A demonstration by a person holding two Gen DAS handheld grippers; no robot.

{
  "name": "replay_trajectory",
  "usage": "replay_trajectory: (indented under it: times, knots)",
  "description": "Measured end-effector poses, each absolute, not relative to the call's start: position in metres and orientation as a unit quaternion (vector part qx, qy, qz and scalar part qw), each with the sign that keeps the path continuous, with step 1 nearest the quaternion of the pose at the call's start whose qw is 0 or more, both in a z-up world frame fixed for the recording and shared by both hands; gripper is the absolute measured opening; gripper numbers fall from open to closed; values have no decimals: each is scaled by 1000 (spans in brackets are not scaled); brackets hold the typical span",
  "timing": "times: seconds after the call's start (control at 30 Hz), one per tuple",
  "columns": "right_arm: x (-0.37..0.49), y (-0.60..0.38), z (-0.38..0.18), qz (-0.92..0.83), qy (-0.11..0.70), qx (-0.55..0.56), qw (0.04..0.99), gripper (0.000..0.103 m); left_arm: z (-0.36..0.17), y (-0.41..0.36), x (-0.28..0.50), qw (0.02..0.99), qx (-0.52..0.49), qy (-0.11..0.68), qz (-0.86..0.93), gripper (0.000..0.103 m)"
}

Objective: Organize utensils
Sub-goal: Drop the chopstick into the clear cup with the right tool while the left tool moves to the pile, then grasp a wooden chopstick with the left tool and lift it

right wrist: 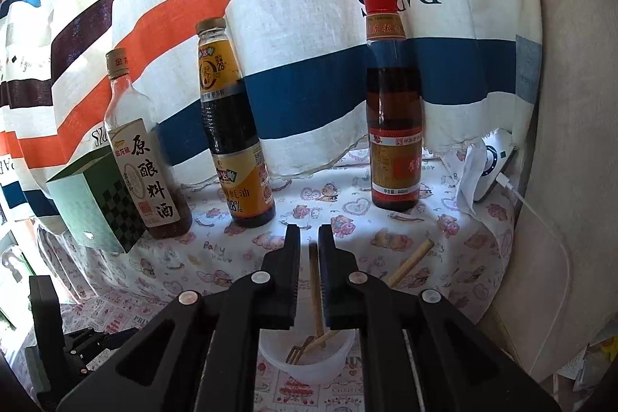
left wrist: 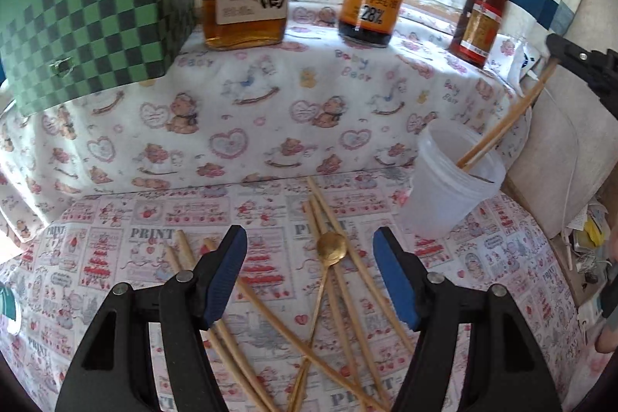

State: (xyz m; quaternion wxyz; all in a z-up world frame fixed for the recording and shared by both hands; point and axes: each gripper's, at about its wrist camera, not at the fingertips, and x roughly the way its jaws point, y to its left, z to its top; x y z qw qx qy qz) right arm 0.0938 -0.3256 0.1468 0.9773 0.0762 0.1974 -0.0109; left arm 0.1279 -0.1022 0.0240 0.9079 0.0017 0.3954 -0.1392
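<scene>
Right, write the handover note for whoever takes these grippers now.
Left gripper: open, empty, over the spoon and loose chopsticks on the cloth.
Right gripper: above the cup, jaws slightly apart. One chopstick stands between them with its lower end in the cup; it looks unclamped.
Done: a fork and a second chopstick are in the cup.
Left: the spoon and the crossed loose chopsticks are not yet in the cup.
</scene>
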Motion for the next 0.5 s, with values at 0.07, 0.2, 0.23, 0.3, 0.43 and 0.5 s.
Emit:
replay_trajectory:
  times: [0.07,0.2,0.23,0.3,0.43,0.5]
  knots:
    - [87,-324,151,-10,192,78,978,15,18,-86,134,905,-9,410,-110,67]
    - [79,-323,154,-2,181,94,979,15,3,-52,156,887,-53,453,-70,67]
    - [77,-322,154,0,179,96,979,15,-2,-43,162,883,-61,462,-59,67]
    - [76,-322,153,0,176,101,979,15,-12,-34,172,873,-48,484,-34,66]
    - [75,-328,153,6,171,124,977,15,-30,-29,182,854,-21,519,-21,58]
    - [76,-328,154,8,173,122,977,15,-37,-25,187,845,-42,532,-20,53]
